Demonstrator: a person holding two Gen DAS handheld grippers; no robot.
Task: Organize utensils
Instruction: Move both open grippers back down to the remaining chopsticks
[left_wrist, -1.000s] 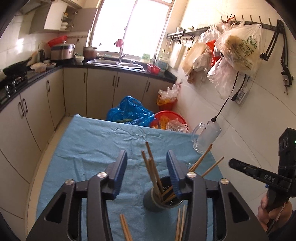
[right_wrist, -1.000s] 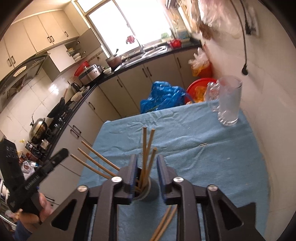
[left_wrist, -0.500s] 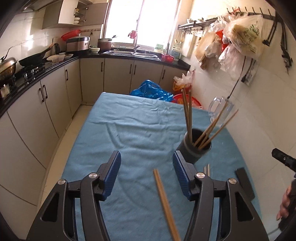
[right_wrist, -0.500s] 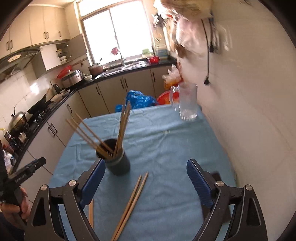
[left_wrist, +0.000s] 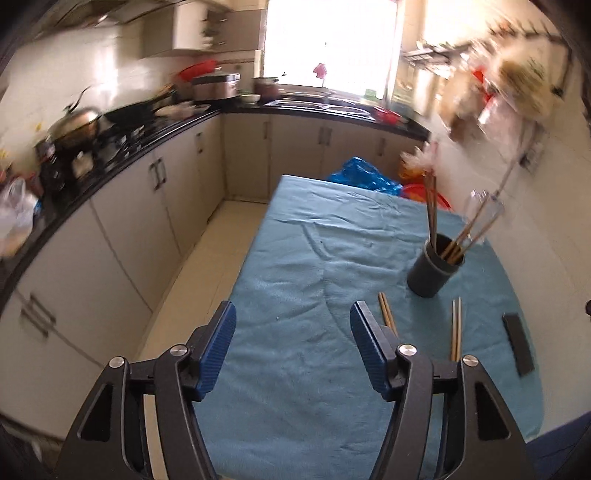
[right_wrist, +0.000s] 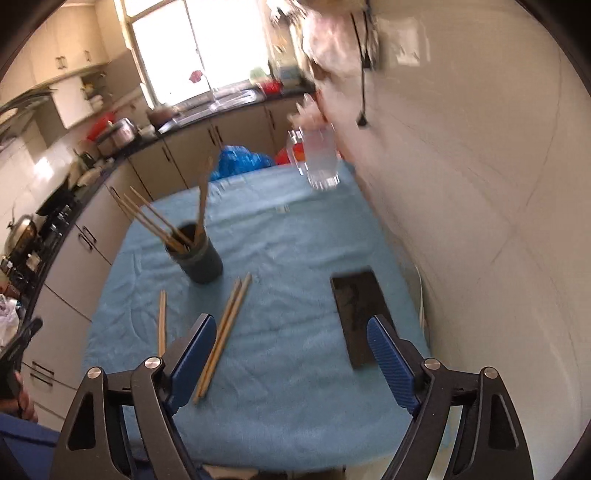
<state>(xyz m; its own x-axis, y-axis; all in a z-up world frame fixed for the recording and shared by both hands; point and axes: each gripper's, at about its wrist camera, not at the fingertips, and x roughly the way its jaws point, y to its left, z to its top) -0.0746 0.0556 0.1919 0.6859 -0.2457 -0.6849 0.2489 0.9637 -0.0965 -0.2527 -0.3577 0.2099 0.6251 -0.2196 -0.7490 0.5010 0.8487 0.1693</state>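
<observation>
Desk w/ blue cloth takes most of both views. Black slab lies near the wall side. Dark cup stands mid-desk w/ several chopsticks upright in it. Right gripper: fingers wide, just eased in slightly, nothing btwn. Left gripper: fingers wide, just opening, empty. Loose pair lies just in front of cup; another pair beside it.

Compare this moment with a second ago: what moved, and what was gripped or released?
Both grippers backed away from the holder. The right gripper, earlier closed around chopsticks standing in it, let go; its jaws have just opened wide and are empty. The left gripper has just been opening too, nothing between its jaws. Unchanged: holder, the two loose chopstick pairs on the cloth, the glass.
</observation>
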